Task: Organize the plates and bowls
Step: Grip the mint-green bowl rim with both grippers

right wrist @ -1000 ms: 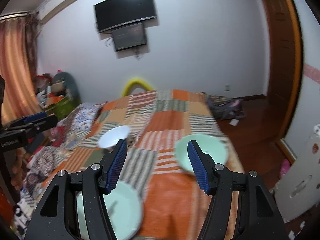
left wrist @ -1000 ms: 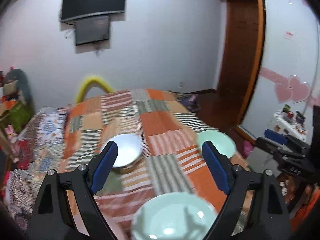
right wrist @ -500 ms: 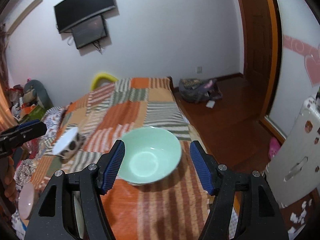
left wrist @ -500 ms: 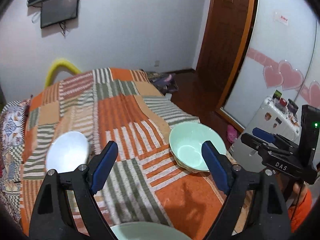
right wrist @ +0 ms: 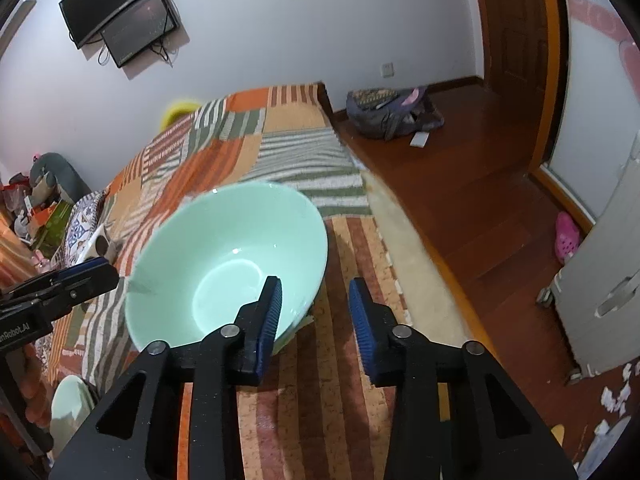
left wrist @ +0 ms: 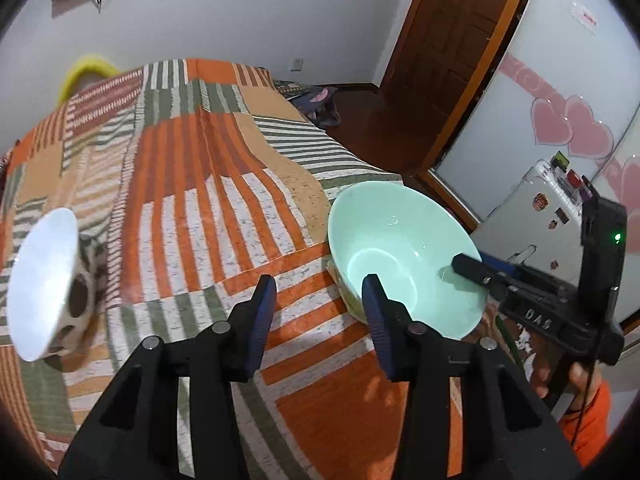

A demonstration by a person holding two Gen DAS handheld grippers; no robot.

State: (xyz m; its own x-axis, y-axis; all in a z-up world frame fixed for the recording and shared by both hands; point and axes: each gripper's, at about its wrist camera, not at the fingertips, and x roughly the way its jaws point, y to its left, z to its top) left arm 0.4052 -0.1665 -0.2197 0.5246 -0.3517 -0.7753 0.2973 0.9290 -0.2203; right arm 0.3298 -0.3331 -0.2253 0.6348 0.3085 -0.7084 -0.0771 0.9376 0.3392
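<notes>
The mint green bowl [right wrist: 224,264] sits on the bed [left wrist: 200,184], over by the edge next to the wooden floor [right wrist: 472,184], on an orange-striped patch of the patchwork blanket [right wrist: 328,380]. In the right wrist view it fills the middle, around 10 o'clock from the right tool [right wrist: 315,312]. That tool's jaws are partly open and holding nothing; the left blue pad [right wrist: 271,312] sits over the bowl's near rim, the other pad is out past the bowl over the blanket. Can't tell if it's actually touching the rim.

The left tool [left wrist: 318,316] is also partly open and empty, hovering over the blanket with the same bowl [left wrist: 404,256] at about 2 o'clock from it. The right tool [left wrist: 532,292] shows up there too, reaching in from 3 o'clock with its tip over the bowl's inside.

Way over at 9 o'clock in the left view there's a white bowl with dark spots [left wrist: 44,288], looking tilted, though the lens warps things there. Another pale green dish [right wrist: 70,408] peeks in at the bottom left of the right view. A backpack [right wrist: 394,114] lies on the floor by the wall, and a TV [right wrist: 120,20] hangs up on it.
</notes>
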